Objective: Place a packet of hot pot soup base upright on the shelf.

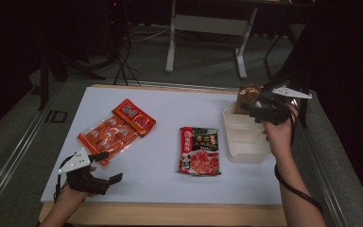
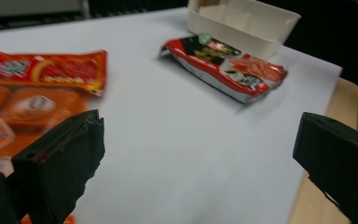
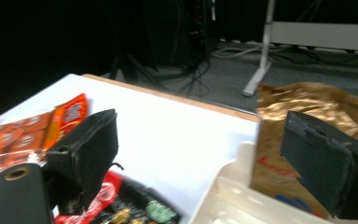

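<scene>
— Dark room all round, grey carpet, a white table frame standing at the top centre of the high view. What sits on the table itself?

— Going by size: the white sheet covering the table first. Then a cream tray at centre right, its dividers bare at the near end, so it looks meant to receive the packets. An orange snack pack lies flat at centre left, and a red noodle packet lies flat at centre, just beside the tray's left wall.

— And the brown bag?

— That crinkled brown bag stands upright at the tray's far end, upper right of the frame. The right tongs are at it; in the right gripper view the jaws stand wide apart, one in front of the bag, not closed on it. My guess is that the bag is being set into the far compartment, or has just been let go there.

— The other hand?

— Lower left of the frame, the left tongs rest low at the table's near edge, just beside the orange pack's near corner. Jaws spread, nothing between them. They point across the sheet toward the noodle packet, probably waiting their turn.
</scene>
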